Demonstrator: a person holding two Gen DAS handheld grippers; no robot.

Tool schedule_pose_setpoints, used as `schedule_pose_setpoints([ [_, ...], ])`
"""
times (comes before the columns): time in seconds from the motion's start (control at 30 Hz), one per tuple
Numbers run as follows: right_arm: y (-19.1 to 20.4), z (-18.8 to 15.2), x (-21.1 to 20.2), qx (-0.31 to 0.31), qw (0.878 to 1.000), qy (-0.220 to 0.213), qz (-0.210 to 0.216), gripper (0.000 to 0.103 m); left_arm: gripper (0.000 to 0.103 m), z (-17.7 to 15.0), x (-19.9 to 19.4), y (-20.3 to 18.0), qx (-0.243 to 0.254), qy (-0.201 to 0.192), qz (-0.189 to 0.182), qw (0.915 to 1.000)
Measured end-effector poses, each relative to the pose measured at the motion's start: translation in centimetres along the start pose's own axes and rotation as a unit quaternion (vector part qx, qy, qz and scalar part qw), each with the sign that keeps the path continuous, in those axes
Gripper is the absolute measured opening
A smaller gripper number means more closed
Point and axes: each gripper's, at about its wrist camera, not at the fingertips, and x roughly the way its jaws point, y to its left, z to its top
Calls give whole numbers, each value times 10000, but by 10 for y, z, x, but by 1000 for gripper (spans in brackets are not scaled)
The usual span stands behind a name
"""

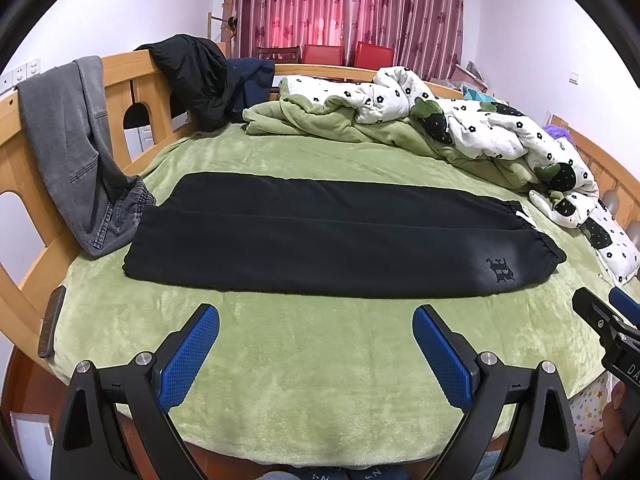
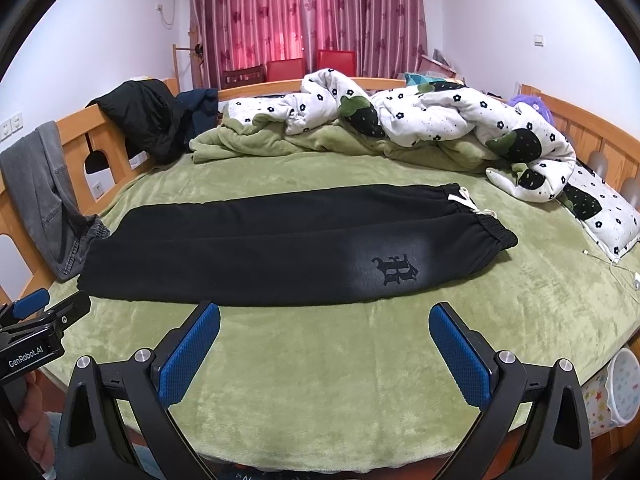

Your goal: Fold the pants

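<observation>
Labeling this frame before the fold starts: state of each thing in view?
Black pants: flat on bed, legs stacked lengthwise, waistband right.
Left gripper: open, empty, short of pants.
Right gripper: open, empty.
Grey jeans: draped over rail.
Comforter: bunched at far side.

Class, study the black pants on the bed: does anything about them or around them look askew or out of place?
The black pants lie flat and straight, already folded leg over leg. One oddity: the white drawstring spills out at the waistband. Grey jeans droop from the bed rail, their hem touching the pants' cuff end.
</observation>
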Motion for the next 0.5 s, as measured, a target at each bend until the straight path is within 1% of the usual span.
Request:
schedule_pose_setpoints([
  [0.5,3,-3,3,-31,10000,40,19,102,98,-1,-1,-1,7,-6,4,10000],
])
